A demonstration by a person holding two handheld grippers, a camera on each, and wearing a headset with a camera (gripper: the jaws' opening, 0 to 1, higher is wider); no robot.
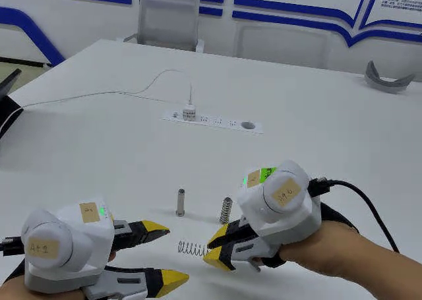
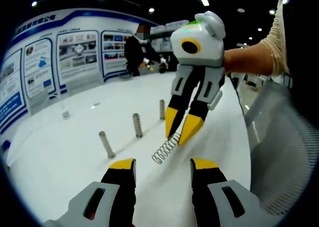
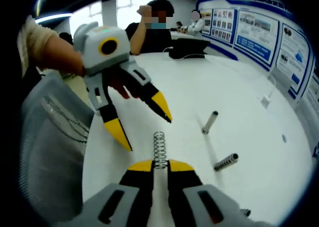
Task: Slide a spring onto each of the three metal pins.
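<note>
Nearest, at 7 o'clock in the head view, is the white left gripper (image 1: 163,254), its yellow-tipped jaws spread apart and holding nothing. At 5 o'clock the white right gripper (image 1: 214,248) is clamped on one end of a loose coiled metal spring (image 1: 191,248), which points sideways toward the left gripper, low over the white table (image 1: 99,135). Just beyond, near centre, a bare grey metal pin (image 1: 180,202) stands upright, with a spring-covered metal pin (image 1: 226,210) at its 3 o'clock. A white power strip (image 1: 211,120) lies farther off at 12 o'clock.

Left gripper view: its own jaws rise apart at 6 o'clock. The right gripper reaches down from 12 o'clock, pinching the loose spring near centre. The bare pin stands at 9 o'clock. The spring-covered pin and a second spring-covered pin (image 2: 162,109) stand in a row toward 12 o'clock.

Right gripper view: its own jaws at 6 o'clock are closed on the loose spring. The left gripper hangs at 10 o'clock, jaws apart. The bare pin and one spring-covered pin sit near 3 o'clock.
</note>
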